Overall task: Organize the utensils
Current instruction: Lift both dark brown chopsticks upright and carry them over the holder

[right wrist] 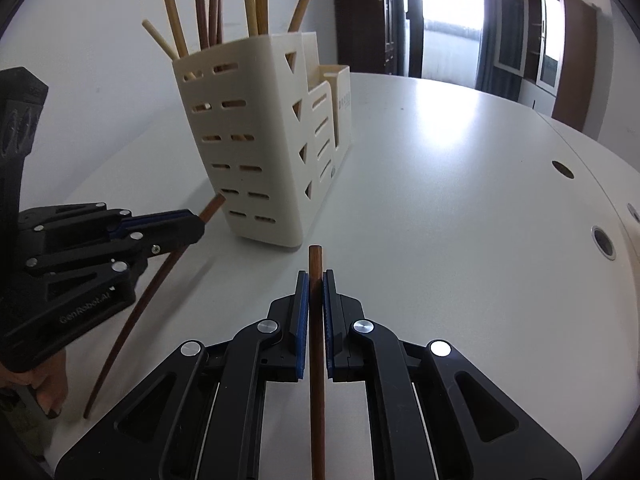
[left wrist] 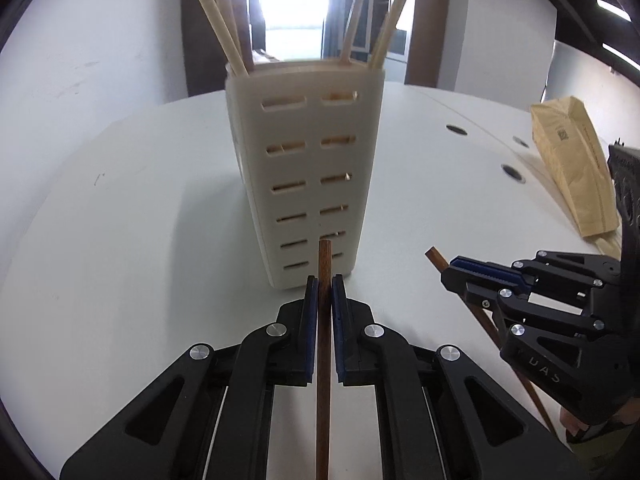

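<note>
**Both claws clamped on dark chopsticks before the holder**

The left claw (left wrist: 324, 280) is clamped on a dark brown chopstick (left wrist: 323, 360), its tip near the foot of the cream slotted holder (left wrist: 304, 176). The right claw (right wrist: 315, 276) grips a second brown chopstick (right wrist: 316, 360) in the same way, just right of the first. The holder stands upright on the white desk (right wrist: 460, 220), with pale and dark chopsticks (right wrist: 176, 32) leaning in its near compartment (lower sections behind it). A tan paper bag (left wrist: 572, 168) lies far right.
</note>
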Tool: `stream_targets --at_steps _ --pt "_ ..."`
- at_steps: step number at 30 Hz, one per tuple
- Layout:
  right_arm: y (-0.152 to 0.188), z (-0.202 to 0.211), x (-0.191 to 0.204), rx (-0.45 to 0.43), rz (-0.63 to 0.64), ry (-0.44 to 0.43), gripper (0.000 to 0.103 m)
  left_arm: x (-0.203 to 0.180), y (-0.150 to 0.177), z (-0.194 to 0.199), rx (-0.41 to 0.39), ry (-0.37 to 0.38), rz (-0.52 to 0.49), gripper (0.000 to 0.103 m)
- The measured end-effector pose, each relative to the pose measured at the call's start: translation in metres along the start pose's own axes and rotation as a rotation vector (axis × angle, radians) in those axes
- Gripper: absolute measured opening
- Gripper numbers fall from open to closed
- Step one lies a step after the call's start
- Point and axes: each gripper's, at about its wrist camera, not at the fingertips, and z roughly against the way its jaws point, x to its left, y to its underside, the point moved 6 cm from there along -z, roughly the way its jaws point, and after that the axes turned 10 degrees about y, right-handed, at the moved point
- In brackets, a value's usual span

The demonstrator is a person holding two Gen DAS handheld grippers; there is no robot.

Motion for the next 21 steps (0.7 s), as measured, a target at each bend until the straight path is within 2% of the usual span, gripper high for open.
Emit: stream_targets --at_steps 4,11,14,21 --pt "-0.014 0.021 0.002 -0.076 -0.019 -0.034 0.008 -0.003 -0.014 0.030 -0.088 0.020 0.015 0.007" --pt "-0.037 0.049 0.005 -0.181 -0.024 -0.031 0.008 -0.010 -0.036 0.075 -0.212 0.035 0.002 0.007" --pt "-0.048 0.061 0.006 -0.239 -0.036 -0.033 0.008 -0.015 -0.044 0.088 -0.253 0.031 -0.012 0.007" --pt "-0.069 0.078 0.006 -0.308 -0.052 -0.027 0.008 -0.018 -0.059 0.112 -0.317 0.034 -0.028 0.006"
